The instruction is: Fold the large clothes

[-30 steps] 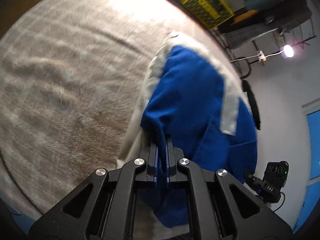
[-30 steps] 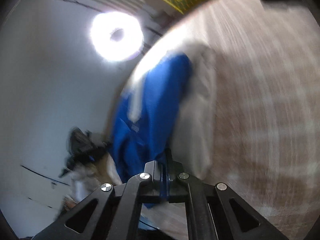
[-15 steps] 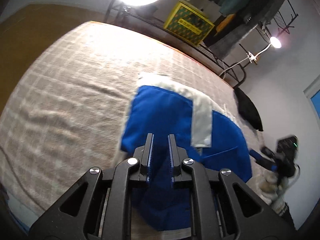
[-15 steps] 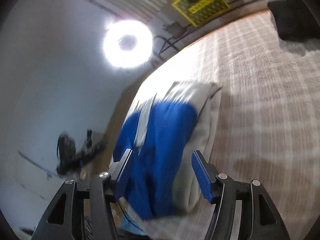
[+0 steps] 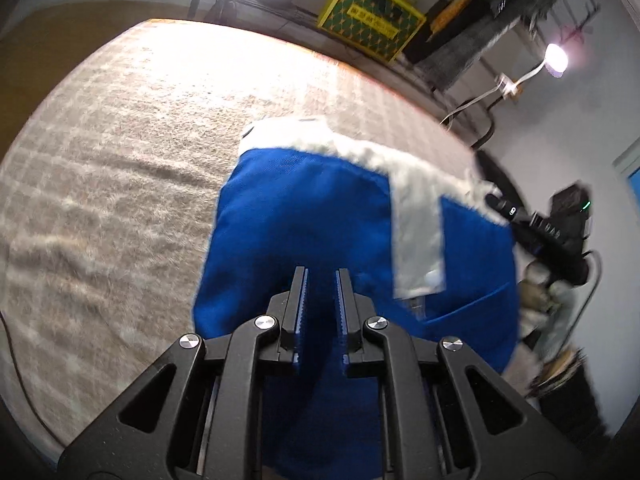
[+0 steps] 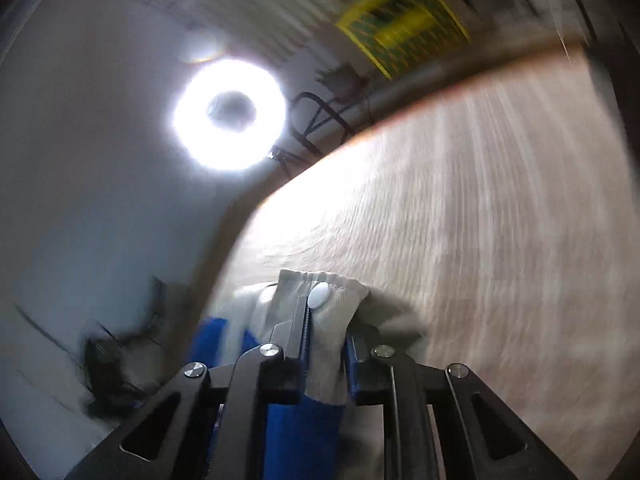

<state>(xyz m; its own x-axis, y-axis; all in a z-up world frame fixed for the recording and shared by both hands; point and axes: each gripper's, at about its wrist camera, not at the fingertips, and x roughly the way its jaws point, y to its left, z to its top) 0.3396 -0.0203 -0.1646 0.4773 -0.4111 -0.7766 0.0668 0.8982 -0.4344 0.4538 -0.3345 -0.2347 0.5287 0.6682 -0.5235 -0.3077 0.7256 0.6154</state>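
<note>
A blue jacket with a white fleece lining and a grey snap strip lies bunched on the beige checked blanket. My left gripper hovers just above its blue side, jaws a narrow gap apart, with no cloth pinched between them. In the right wrist view my right gripper is closing on the grey strip just below a white snap button. The cloth fills the gap and hides the right fingertip. Blue cloth hangs under it.
The blanket stretches wide to the left and far side of the jacket. Beyond its far edge stand a ring light, a yellow crate and a rack of dark clothes. A black device held in a hand is blurred at the jacket's right edge.
The left jaws let go of the blue cloth and lifted off it. The right gripper opened wide, swept to the jacket's far end and closed on the grey snap strip.
</note>
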